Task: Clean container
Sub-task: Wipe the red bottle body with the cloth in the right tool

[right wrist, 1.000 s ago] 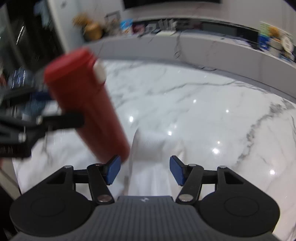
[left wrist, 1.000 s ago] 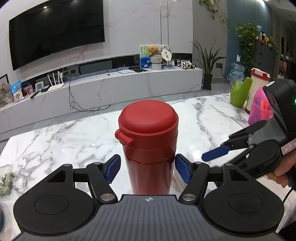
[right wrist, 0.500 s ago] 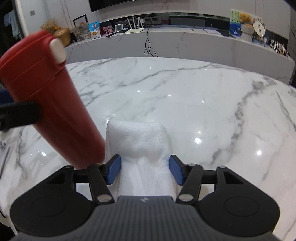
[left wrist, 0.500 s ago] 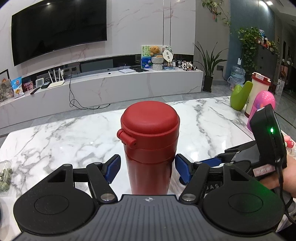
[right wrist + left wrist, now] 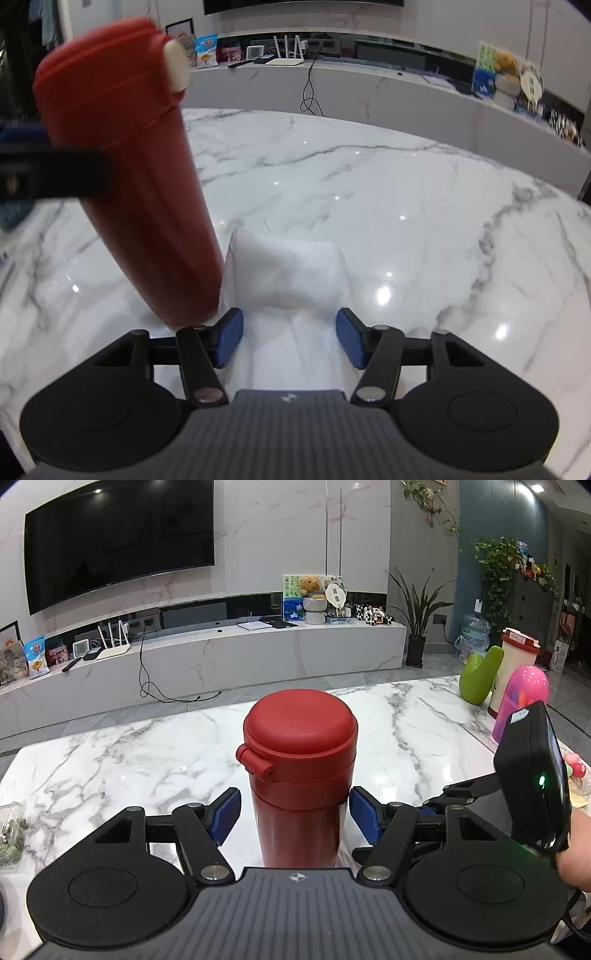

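My left gripper (image 5: 294, 818) hugs the smooth, round red bottle (image 5: 300, 775) standing on the shiny marble counter (image 5: 129, 753) | my right gripper (image 5: 290, 341) holds a soft white cloth (image 5: 288, 273), touching the bottle's bottom | pink and green toys sit far right.

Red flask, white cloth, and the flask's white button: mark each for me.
Red flask (image 5: 300, 775), left wrist view, on its body just under the lid.
White cloth (image 5: 288, 269), right wrist view, on its folded front.
White button (image 5: 176, 70), right wrist view, on the button's face.
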`<action>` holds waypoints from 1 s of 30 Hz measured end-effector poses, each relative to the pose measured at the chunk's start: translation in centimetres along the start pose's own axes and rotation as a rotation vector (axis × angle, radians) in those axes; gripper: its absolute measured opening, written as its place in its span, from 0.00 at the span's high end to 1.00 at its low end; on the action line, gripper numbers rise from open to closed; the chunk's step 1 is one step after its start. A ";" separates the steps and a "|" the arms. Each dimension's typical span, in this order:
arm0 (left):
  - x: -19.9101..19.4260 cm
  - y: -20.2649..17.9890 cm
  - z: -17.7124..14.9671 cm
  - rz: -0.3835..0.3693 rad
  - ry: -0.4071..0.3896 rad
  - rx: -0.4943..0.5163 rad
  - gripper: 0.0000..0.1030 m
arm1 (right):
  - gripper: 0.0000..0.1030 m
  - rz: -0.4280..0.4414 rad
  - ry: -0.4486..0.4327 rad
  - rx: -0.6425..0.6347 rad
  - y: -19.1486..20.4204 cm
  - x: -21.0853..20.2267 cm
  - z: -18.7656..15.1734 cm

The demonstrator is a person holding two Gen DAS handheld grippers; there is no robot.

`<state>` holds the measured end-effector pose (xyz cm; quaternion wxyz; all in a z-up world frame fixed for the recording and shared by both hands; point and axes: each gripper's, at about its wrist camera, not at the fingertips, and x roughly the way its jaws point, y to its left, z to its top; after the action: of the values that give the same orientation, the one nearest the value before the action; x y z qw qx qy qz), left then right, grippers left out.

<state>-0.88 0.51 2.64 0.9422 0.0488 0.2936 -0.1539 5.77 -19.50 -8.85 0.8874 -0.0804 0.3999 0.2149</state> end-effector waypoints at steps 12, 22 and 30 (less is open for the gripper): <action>-0.3 0.0 0.1 -0.025 -0.004 0.014 0.49 | 0.73 0.080 -0.040 0.208 -3.8 -0.8 1.1; -0.1 -0.1 -0.1 -0.027 -0.003 0.040 0.50 | 0.73 0.413 -0.214 0.475 -6.4 -5.0 3.2; -0.1 0.0 -0.1 -0.026 -0.005 0.045 0.50 | 0.73 0.392 -0.173 0.397 -4.6 -4.8 2.8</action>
<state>-1.08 0.55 2.61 0.9395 0.0660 0.2883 -0.1728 6.88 -24.29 -3.50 0.8581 0.1923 0.3649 0.3059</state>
